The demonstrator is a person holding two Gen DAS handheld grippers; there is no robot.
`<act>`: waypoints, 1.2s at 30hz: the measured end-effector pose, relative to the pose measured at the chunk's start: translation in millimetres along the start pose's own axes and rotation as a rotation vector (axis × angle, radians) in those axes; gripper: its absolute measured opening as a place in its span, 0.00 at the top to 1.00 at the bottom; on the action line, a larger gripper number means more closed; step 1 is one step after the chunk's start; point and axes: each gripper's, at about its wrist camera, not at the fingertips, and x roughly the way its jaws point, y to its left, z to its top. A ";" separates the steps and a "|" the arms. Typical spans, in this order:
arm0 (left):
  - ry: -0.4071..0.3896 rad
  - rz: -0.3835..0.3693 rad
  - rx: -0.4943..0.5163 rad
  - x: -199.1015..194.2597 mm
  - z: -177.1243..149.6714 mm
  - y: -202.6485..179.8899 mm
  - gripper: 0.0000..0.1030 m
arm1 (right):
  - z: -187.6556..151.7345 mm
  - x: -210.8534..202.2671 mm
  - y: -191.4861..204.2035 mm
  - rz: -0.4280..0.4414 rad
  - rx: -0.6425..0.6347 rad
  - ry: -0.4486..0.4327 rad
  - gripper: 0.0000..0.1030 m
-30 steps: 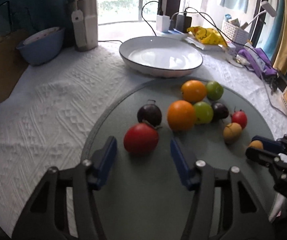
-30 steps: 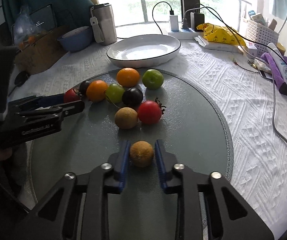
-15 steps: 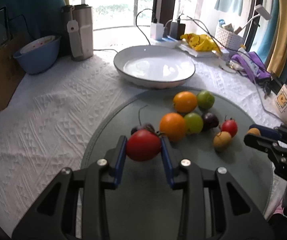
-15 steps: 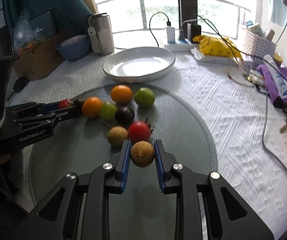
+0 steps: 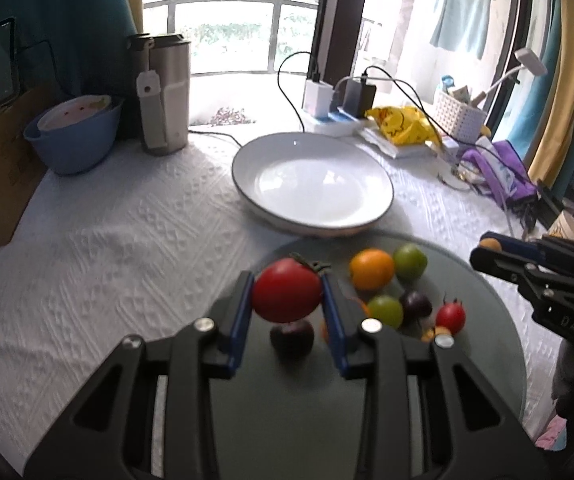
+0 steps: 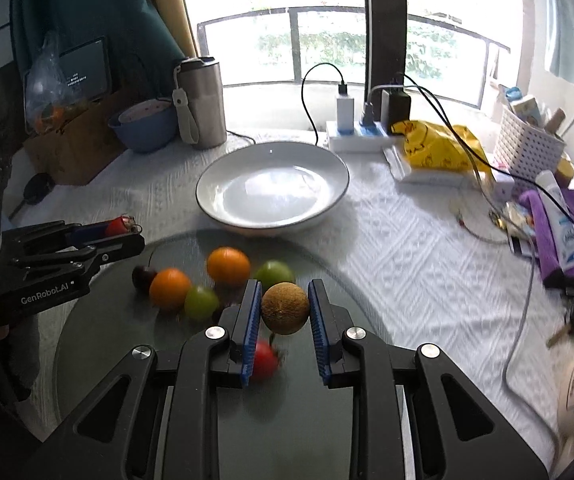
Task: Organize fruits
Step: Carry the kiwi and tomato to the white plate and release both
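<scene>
My left gripper (image 5: 287,298) is shut on a red tomato (image 5: 286,290) and holds it above the round grey mat (image 5: 483,344). My right gripper (image 6: 285,309) is shut on a brown fruit (image 6: 285,307), also lifted above the mat (image 6: 99,344). Loose fruit lies on the mat: an orange (image 5: 371,269), a green fruit (image 5: 409,261), a dark plum (image 5: 292,338), a small red tomato (image 5: 450,317). The empty white plate (image 5: 313,184) stands behind them; it also shows in the right wrist view (image 6: 273,190).
A steel tumbler (image 5: 165,92) and a blue bowl (image 5: 75,136) stand at the back left. A power strip with cables (image 5: 331,116), a yellow bag (image 5: 401,124), a white basket (image 5: 461,114) and purple cloth (image 5: 499,168) are at the back right.
My left gripper closed on the red tomato and lifted it. My right gripper lifted the brown fruit off the mat. Both moved up and toward the plate.
</scene>
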 end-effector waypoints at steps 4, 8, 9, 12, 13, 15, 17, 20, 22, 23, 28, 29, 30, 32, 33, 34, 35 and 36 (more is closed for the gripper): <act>-0.006 -0.007 -0.007 9.5 14.1 2.2 0.66 | 15.0 8.8 -3.8 0.027 0.004 -0.012 0.75; -0.005 -0.018 -0.005 21.8 26.8 3.0 0.66 | 29.6 20.9 -5.2 0.034 -0.005 -0.022 0.75; -0.003 -0.022 -0.005 24.8 29.3 3.3 0.66 | 33.3 24.4 -5.9 0.038 -0.005 -0.024 0.75; 0.001 -0.040 -0.003 35.8 39.8 4.6 0.66 | 44.4 36.1 -7.0 0.043 -0.015 -0.026 0.75; 0.001 -0.043 0.001 38.8 43.1 4.8 0.66 | 47.4 39.0 -7.7 0.046 -0.015 -0.026 0.75; 0.005 -0.054 0.000 46.6 50.5 6.1 0.66 | 55.1 46.3 -9.0 0.053 -0.015 -0.026 0.75; 0.013 -0.060 -0.005 54.8 57.1 7.9 0.66 | 61.6 52.6 -10.0 0.057 -0.017 -0.026 0.75; 0.023 -0.057 -0.008 68.2 66.9 11.7 0.66 | 72.4 63.5 -12.4 0.061 -0.022 -0.024 0.75; 0.029 -0.061 -0.016 76.2 71.3 14.9 0.66 | 80.3 71.9 -13.8 0.064 -0.026 -0.025 0.75; 0.033 -0.059 -0.016 81.1 73.9 16.4 0.66 | 83.6 76.0 -14.6 0.067 -0.025 -0.024 0.75; 0.037 -0.055 -0.031 100.8 86.9 23.7 0.66 | 98.9 100.7 -16.5 0.082 -0.026 -0.016 0.75; 0.038 -0.054 -0.033 104.6 89.3 24.7 0.66 | 101.1 106.6 -16.8 0.085 -0.024 -0.012 0.75; 0.037 -0.053 -0.034 107.5 91.3 25.4 0.66 | 104.2 114.8 -16.7 0.088 -0.023 -0.006 0.75; 0.039 -0.048 -0.030 114.8 95.2 27.0 0.66 | 108.2 127.7 -16.1 0.096 -0.026 0.007 0.75; 0.046 -0.047 -0.031 120.0 97.3 27.9 0.66 | 111.0 136.7 -17.2 0.107 -0.017 0.019 0.75; 0.051 -0.046 -0.033 123.0 98.5 28.5 0.66 | 113.1 142.7 -17.8 0.112 -0.013 0.029 0.75; 0.058 -0.045 -0.032 127.7 100.4 28.8 0.66 | 115.8 150.9 -19.1 0.120 -0.009 0.046 0.75; 0.063 -0.045 -0.032 130.7 101.5 29.0 0.66 | 117.5 155.8 -20.5 0.131 0.001 0.060 0.75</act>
